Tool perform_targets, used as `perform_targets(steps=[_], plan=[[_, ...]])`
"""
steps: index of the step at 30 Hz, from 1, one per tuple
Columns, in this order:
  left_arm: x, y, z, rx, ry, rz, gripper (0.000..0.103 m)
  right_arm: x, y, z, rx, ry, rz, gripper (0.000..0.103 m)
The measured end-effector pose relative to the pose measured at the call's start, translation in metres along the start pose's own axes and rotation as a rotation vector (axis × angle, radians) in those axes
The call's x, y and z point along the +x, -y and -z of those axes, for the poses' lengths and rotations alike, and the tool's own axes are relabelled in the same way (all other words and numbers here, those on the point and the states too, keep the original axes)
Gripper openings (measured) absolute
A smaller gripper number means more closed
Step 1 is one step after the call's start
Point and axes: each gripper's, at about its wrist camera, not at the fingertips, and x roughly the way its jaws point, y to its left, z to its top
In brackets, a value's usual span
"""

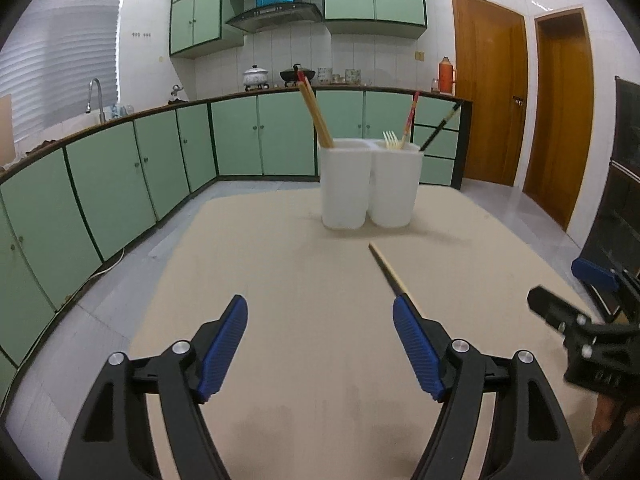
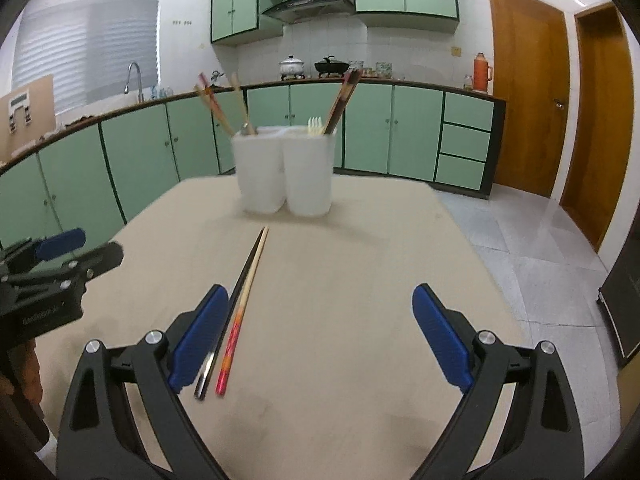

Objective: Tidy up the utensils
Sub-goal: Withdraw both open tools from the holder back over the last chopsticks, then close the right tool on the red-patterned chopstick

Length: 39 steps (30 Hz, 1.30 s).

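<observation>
Chopsticks, left wrist view: one pale chopstick (image 1: pixel 386 270) lies on the beige worktop (image 1: pixel 280 280), well short of the white utensil holder (image 1: pixel 370 184); its near end is hidden behind the right blue pad.
Left tongs (image 1: pixel 320 312): released, nothing between the pads.
Risk, left wrist view: the stick sits outside the gap, so a closing here likely catches air or nudges it away.
Chopsticks, right wrist view: a dark chopstick (image 2: pixel 224 320) and a red-handled chopstick (image 2: pixel 240 316) lie side by side, just beside the left pad.
Right tongs (image 2: pixel 320 312): released and empty.
Risk, right wrist view: an off-centre squeeze could roll the thin pair apart, or grab only one.
Shared risk: the other tongs (image 2: pixel 60 256) hang near; both reaching could collide.
</observation>
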Motion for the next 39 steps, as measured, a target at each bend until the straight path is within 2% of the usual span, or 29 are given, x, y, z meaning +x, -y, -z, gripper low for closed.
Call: perform_targets(steps=[1,8,16,32,36,39], plan=[[0.000,-0.001,0.004,-0.002,-0.003,-0.002,0.074,0.000,-0.003,0.003,-0.002,-0.001,-0.001,0.083],[-0.005,-0.007,0.018,-0.014,-0.011,-0.024,0.074,0.006,-0.026,0.026,-0.012,-0.057,-0.023,0.071],[-0.013,-0.011,0.019,-0.016,0.013,-0.039,0.074,0.017,-0.056,0.040,-0.077,-0.101,-0.034,0.045],[-0.010,-0.023,0.030,-0.054,-0.003,-0.042,0.074,0.029,-0.065,0.047,-0.101,-0.162,-0.051,0.022],[-0.008,-0.022,0.030,-0.053,-0.009,-0.037,0.074,0.030,-0.068,0.047,-0.118,-0.173,-0.083,0.006],[-0.008,-0.020,0.029,-0.049,-0.011,-0.034,0.074,0.030,-0.067,0.046,-0.106,-0.175,-0.092,0.006]])
